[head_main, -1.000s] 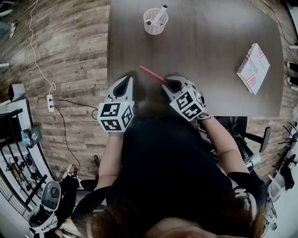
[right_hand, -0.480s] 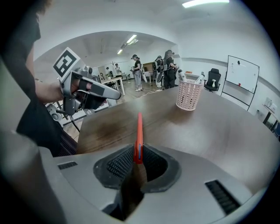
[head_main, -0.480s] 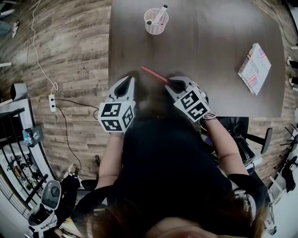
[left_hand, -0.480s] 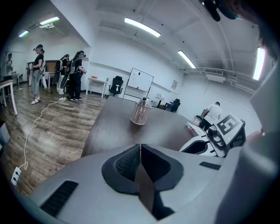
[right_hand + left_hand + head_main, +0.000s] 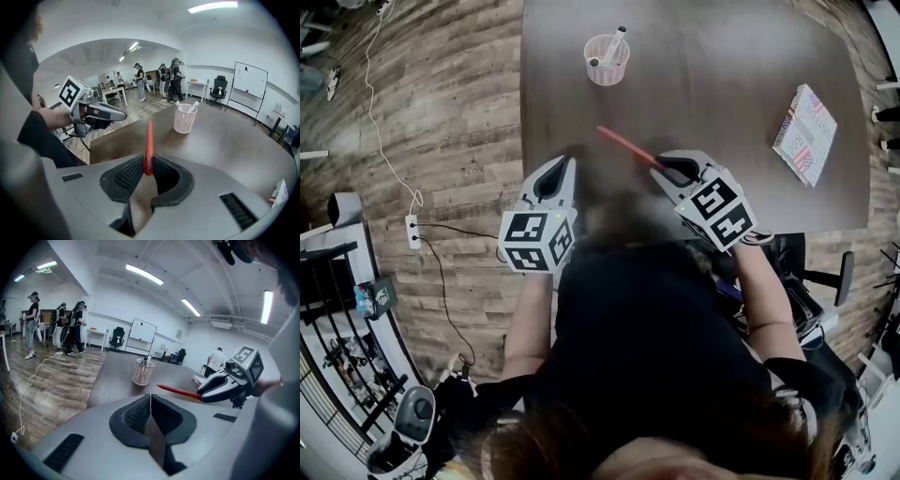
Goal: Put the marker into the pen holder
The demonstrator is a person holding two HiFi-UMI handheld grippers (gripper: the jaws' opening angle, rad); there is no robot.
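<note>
My right gripper point(image 5: 667, 169) is shut on a red marker point(image 5: 625, 145), which sticks out from the jaws up and to the left over the dark table point(image 5: 722, 84). In the right gripper view the red marker point(image 5: 149, 145) stands pinched between the pads, pointing toward the pink mesh pen holder point(image 5: 184, 118). That pen holder point(image 5: 607, 59) stands near the table's far left edge with two pens in it. My left gripper point(image 5: 560, 174) is shut with nothing between its jaws, at the table's near left edge. The left gripper view shows the pen holder point(image 5: 142, 371) ahead and the marker point(image 5: 178, 391) to the right.
A small printed booklet point(image 5: 806, 135) lies at the table's right side. A power strip with a cable point(image 5: 413, 231) lies on the wooden floor left of the table. Several people stand far off in the room point(image 5: 70, 333). A chair base point(image 5: 825, 281) sits right of the person.
The right gripper with the red marker has moved right and slightly up off the table's near edge. The left gripper has stayed roughly in place. The head view has shifted a little.
</note>
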